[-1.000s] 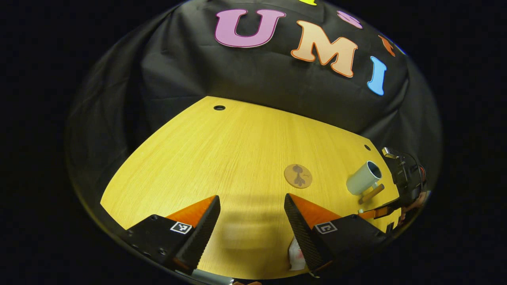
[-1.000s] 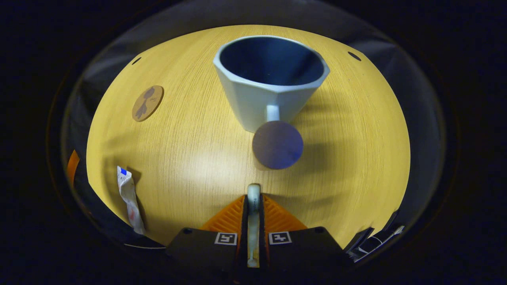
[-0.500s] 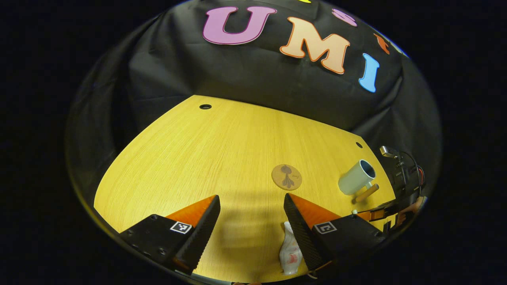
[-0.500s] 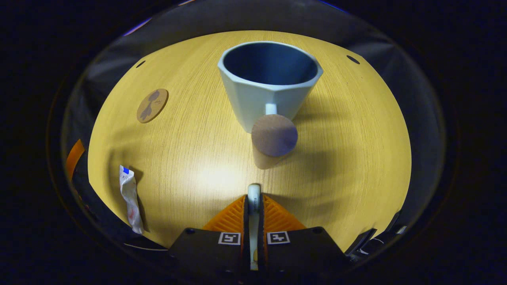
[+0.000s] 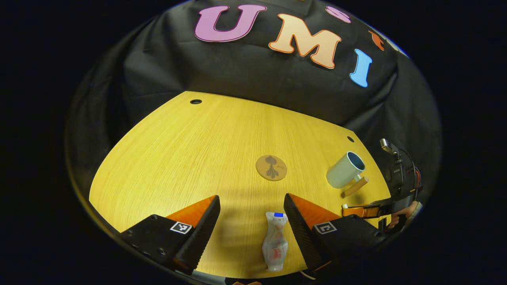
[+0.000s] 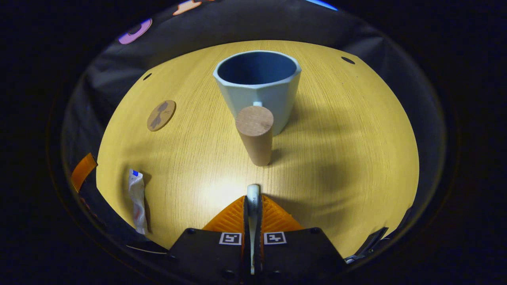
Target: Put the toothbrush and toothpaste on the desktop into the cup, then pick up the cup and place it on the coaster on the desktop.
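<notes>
Your right gripper (image 6: 252, 200) is clamped on the toothbrush (image 6: 253, 194), its long axis pointing ahead at the cup (image 6: 256, 87), whose wooden handle faces you. Your left gripper (image 5: 251, 213) is spread wide over the toothpaste (image 5: 275, 241), lying lengthwise near the desk's (image 5: 190, 158) near edge, cap end toward you. The coaster (image 5: 271, 168) lies beyond it, bare desk to its left.

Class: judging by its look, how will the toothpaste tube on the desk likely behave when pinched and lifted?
The toothpaste tube looks crumpled and flattened, so it will probably flex rather than stay stiff. Lying flat, it seems unlikely to roll. It is probably light, being visibly squeezed.
</notes>
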`<state>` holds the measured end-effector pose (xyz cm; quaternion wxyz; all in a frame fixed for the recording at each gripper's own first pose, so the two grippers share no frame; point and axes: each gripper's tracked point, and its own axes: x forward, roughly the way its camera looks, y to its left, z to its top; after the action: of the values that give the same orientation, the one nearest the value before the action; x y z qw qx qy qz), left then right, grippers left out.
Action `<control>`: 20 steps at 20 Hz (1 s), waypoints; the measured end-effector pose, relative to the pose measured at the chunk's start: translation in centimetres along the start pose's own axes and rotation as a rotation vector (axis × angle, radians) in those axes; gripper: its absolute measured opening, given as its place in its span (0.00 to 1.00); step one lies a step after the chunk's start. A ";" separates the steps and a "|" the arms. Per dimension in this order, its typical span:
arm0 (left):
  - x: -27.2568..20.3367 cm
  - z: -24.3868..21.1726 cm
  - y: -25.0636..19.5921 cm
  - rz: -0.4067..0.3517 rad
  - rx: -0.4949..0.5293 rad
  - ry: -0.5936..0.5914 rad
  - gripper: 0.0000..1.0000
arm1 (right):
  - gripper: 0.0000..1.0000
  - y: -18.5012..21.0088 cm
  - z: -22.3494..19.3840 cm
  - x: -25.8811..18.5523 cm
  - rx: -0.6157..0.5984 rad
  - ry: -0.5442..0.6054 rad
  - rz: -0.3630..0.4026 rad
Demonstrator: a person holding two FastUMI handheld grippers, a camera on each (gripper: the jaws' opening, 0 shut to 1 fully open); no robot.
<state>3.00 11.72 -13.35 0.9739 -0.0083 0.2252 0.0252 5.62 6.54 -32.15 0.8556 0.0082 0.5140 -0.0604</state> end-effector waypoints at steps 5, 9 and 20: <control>-1.1 -1.3 0.7 0.049 -0.027 0.034 0.95 | 0.06 -0.2 -0.7 -0.5 0.020 -0.025 0.019; -1.5 -2.7 0.6 0.071 -0.010 0.091 0.95 | 0.06 -0.1 0.2 -2.1 0.056 -0.110 0.050; 0.2 -7.0 -3.6 0.022 0.088 0.346 0.95 | 0.06 -3.2 3.3 -8.6 0.130 -0.354 0.126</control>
<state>0.30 7.99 -19.75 0.9197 0.0327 0.3905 0.0244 4.16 3.95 -22.92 0.9324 0.0849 0.3489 -0.0406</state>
